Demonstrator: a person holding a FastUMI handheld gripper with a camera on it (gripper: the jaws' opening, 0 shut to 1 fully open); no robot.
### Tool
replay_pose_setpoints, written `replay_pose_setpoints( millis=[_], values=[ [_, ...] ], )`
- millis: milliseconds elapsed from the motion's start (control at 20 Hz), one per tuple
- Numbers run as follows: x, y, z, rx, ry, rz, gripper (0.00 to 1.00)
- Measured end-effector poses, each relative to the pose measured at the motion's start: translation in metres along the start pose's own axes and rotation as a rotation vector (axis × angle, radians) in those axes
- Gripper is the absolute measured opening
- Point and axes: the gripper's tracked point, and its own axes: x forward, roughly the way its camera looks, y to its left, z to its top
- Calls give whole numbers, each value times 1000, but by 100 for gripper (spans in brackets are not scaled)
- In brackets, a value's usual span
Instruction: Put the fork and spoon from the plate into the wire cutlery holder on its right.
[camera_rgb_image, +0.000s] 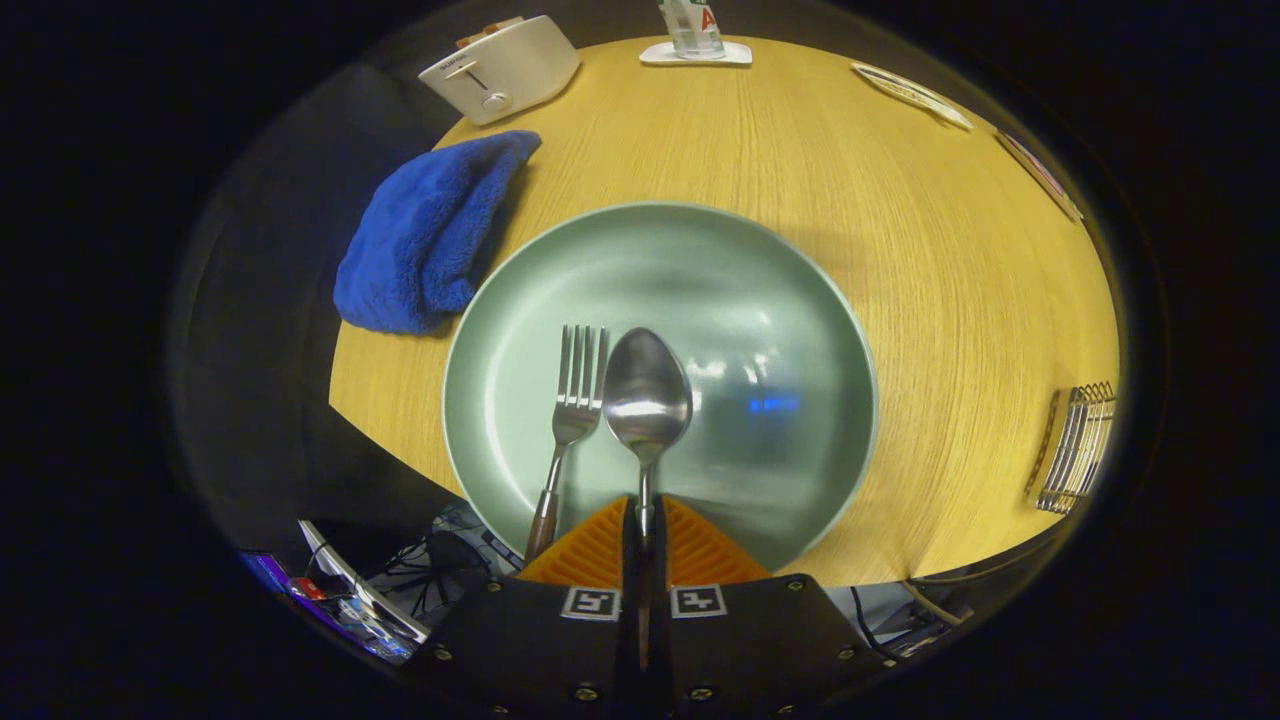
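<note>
The gripper (645, 520) has its jaws closed on the spoon (646, 400) handle above the green plate (800, 300). The fork (572, 420) lies just beside it. The wire cutlery holder (1075, 450) stands at the table's right edge. Risks: the thin handle may pivot or slip; the bowl may nudge the fork.

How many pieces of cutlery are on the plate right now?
2. The spoon lies mid-plate, its handle pinched between the gripper fingers; the fork lies just left of it.
</note>
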Motion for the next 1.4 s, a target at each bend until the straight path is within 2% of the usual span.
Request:
replay_pose_setpoints(
  millis=[250, 900, 1400],
  values=[
    [-6, -4, 2, -3, -20, -16, 4],
    [-34, -4, 18, 94, -103, 43, 4],
    [-105, -1, 56, 163, -283, 146, 4]
  ],
)
